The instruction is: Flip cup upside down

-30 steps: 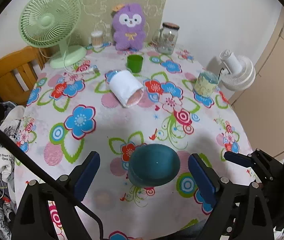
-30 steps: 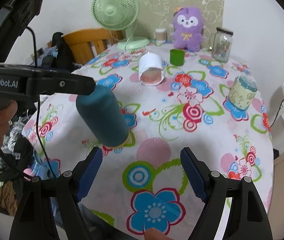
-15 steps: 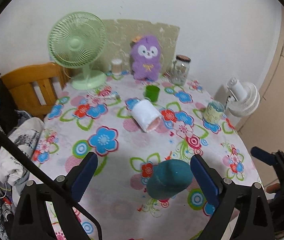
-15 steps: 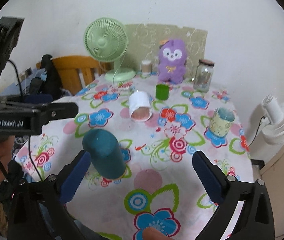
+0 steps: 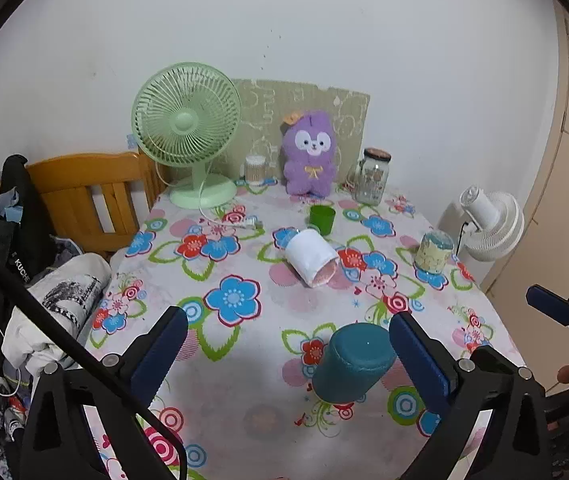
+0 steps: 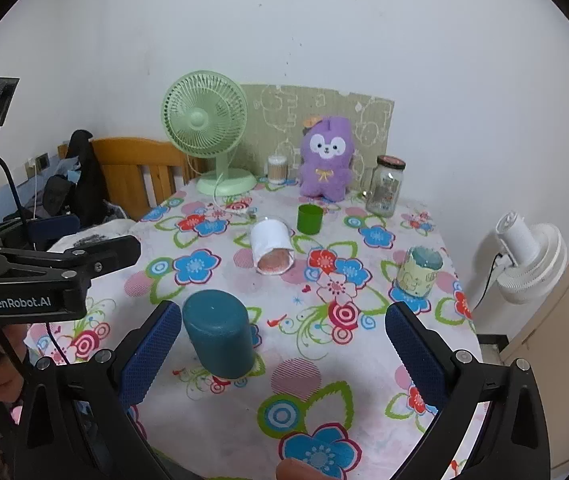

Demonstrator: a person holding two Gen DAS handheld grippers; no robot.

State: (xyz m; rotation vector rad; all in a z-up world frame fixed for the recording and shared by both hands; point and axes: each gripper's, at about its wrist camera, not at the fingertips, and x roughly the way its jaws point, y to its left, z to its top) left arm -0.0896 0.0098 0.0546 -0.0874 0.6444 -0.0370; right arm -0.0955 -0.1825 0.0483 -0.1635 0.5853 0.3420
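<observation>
We have the teal cup (image 5: 354,362) standing mouth-down on the flowered table (image 5: 244,420), closed base up, so we judge the flip as good as done for this cup and the next move as simply drawing clear. Both sets of jaws are spread wide and hold nothing. The left gripper (image 5: 284,354) has the cup between its fingers but well off centre, close to the right finger (image 5: 416,354), with a thin strip of cloth showing between them, so we read them as apart. The right gripper (image 6: 284,346) sees the same teal cup (image 6: 220,336) close to its own left finger (image 6: 152,346), again without clear contact. The cup's long axis is upright or nearly so; it seems to lean in both views, and we cannot tell lens bending from true tilt. Neither gripper is plainly nearer; the cup sits between the two tools, which come at it from opposite sides. Any sideways swing by either tool could clip the cup and topple it, so we would back straight away along the fingers. The right view shows the rim meeting the cloth and the left tool's body beside the cup; the left view shows the flat base more from above. Farther back, well apart from both tools, a white cup (image 6: 271,248) lies on its side and a green cup (image 6: 309,219) stands mouth-up.
</observation>
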